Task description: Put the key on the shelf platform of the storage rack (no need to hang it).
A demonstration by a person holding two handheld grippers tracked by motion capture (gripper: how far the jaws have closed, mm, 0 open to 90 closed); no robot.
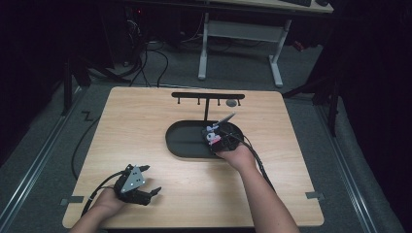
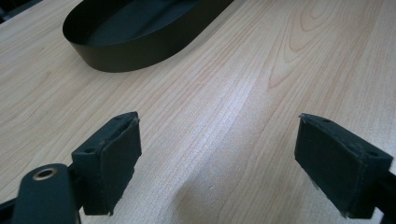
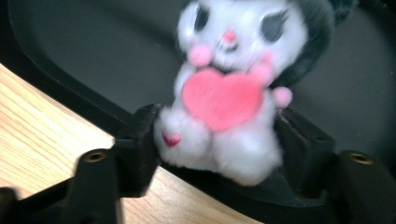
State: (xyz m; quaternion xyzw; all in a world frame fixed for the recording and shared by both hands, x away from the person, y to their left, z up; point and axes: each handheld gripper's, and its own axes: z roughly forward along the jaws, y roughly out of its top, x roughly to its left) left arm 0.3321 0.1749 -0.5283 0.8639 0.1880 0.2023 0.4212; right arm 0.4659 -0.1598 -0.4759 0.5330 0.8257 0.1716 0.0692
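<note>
A small white plush toy point(image 3: 224, 102) with dark ears and a pink heart on its chest sits at the near right rim of the black oval tray point(image 1: 184, 141). My right gripper point(image 3: 219, 135) has one jaw on each side of the toy's lower body; its fur brushes the pads point(image 3: 144, 140) and does not look squeezed. In the high view the toy point(image 1: 212, 136) is a pale spot at the right gripper point(image 1: 214, 140). My left gripper point(image 1: 151, 179) rests open on the table near the front left, with bare wood between its pads point(image 2: 112, 158).
A black T-shaped rack point(image 1: 208, 96) with small hooks stands behind the tray, and a grey round thing point(image 1: 232, 103) hangs near its right end. The wooden table point(image 1: 145, 121) spreads around the tray point(image 2: 140, 42). Cables trail off the table's edges onto the dark floor.
</note>
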